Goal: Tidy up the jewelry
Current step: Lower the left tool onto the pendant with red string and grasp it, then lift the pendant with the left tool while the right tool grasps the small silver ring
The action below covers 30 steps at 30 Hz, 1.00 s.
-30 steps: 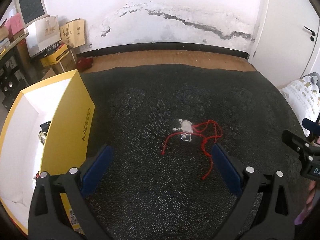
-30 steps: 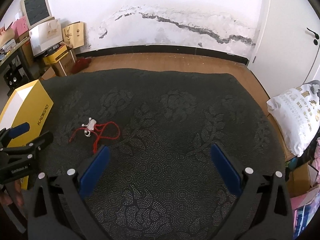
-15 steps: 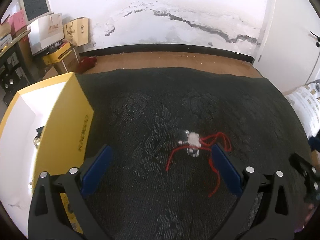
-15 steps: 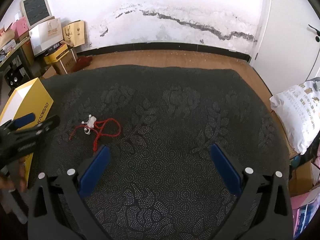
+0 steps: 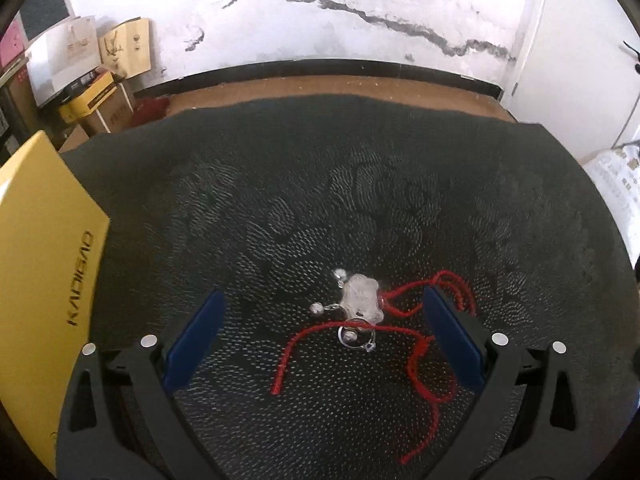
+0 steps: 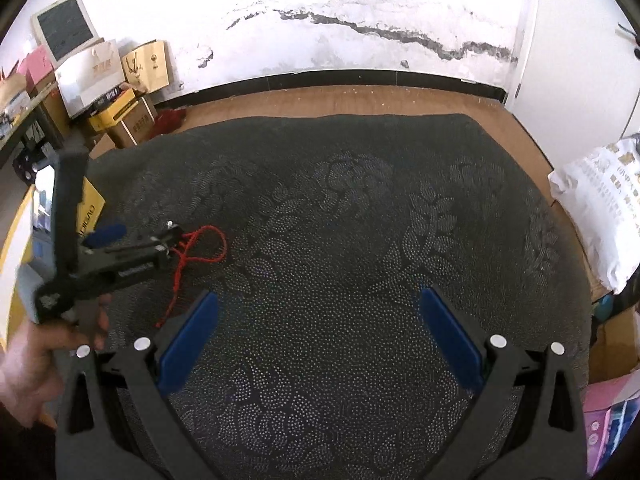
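At the far left stands one yellow box (image 5: pixel 48 264), lettered on its side, its near corner close to the left gripper's (image 5: pixel 324 340) left finger (image 5: pixel 192 340). That gripper's two blue fingers are spread wide and grip nothing; they hang low over the dark patterned cloth (image 5: pixel 360 208) that covers the surface. Between them lies the jewelry: one pale pendant (image 5: pixel 360 298) with two small silver beads (image 5: pixel 318 309) just beside it, one silver ring (image 5: pixel 356 338) touching the pendant's near edge, and one red cord (image 5: pixel 420 364) that loops from the pendant out past the right finger (image 5: pixel 452 340) and trails toward the camera. The cord passes beneath or just beside that finger; which cannot be told

In the right wrist view the person's left hand (image 6: pixel 36 364) shows at the left edge holding that gripper over the cord. Further right, the right gripper (image 6: pixel 316 340) is also open wide and empty, well apart from the jewelry, with bare cloth ahead of it up to the surface's far edge. Beyond are a wooden floor (image 6: pixel 340 98) and a cracked white wall (image 6: pixel 360 20); one white sack (image 6: pixel 600 208) lies off the right edge
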Available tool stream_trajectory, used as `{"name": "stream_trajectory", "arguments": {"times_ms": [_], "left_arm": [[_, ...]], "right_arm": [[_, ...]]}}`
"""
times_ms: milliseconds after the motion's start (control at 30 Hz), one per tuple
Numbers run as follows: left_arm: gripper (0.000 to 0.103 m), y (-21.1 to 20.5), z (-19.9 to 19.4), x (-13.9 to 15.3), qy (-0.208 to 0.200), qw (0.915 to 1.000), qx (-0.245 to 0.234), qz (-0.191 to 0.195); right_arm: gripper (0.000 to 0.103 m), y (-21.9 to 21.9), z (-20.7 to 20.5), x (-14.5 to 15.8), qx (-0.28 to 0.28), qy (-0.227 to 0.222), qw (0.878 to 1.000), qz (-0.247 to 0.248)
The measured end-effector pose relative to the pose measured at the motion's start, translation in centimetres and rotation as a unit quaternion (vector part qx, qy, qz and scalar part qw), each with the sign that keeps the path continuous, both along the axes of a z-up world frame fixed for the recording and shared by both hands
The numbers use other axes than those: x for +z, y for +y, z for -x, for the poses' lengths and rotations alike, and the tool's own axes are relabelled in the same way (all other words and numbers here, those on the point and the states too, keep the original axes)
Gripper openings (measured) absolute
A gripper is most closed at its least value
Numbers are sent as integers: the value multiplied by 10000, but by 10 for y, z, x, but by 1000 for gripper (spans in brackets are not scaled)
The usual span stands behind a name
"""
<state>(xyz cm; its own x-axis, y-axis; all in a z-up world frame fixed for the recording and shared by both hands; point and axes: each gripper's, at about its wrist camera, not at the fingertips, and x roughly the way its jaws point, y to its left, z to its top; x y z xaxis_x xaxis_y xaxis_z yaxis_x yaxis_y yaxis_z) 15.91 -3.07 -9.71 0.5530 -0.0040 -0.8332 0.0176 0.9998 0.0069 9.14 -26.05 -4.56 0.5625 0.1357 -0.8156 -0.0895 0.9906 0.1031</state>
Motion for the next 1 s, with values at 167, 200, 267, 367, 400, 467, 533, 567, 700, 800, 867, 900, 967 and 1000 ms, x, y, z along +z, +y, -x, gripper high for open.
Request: {"name": "stream_trajectory", "arguments": {"times_ms": [167, 200, 267, 367, 400, 467, 533, 567, 700, 800, 867, 900, 967, 1000], "left_arm": [[89, -9, -3, -13, -31, 9996, -191, -229], [85, -10, -4, -13, -62, 9995, -224, -206], [76, -11, -6, -12, -35, 9995, -301, -90], [67, -16, -9, -11, -14, 9994, -301, -163], [58, -18, -9, -11, -16, 9993, -328, -158], [43, -26, -6, -10, 1, 9988, -440, -216], [32, -33, -4, -9, 4, 9984, -496, -279], [27, -36, -3, -9, 4, 9982, -527, -294], [23, -32, -4, -7, 55, 9990, -407, -150], [20, -28, -4, -1, 2, 9994, -315, -149], [18, -26, -5, 9, -75, 9995, -294, -129], [18, -24, -4, 16, -101, 9995, -283, -55], [18, -22, -3, 30, -151, 9995, -269, 69], [18, -21, -1, 36, -192, 9994, -265, 112]], "right_arm": [[97, -7, 2, 4, -9, -22, 9999, -124], [97, -8, 2, 3, -15, -10, 9999, -144], [97, -9, 2, 2, -21, 20, 9999, -158], [97, -12, 2, 1, -22, 47, 9999, -162], [97, -13, 2, 1, -24, 45, 9998, -165], [97, -15, 3, 0, -32, 47, 9999, -158], [97, -17, 4, -1, -64, 61, 9998, -168], [97, -18, 4, -1, -74, 65, 9998, -175], [97, -19, 5, 0, -81, 50, 9998, -172], [97, -21, 5, -2, -84, 60, 9998, -161], [97, -21, 5, -2, -88, 59, 9998, -165], [97, -21, 5, -2, -84, 57, 9998, -159], [97, -19, 4, -2, -72, 50, 9998, -157], [97, -18, 4, -2, -59, 46, 9999, -153]]}}
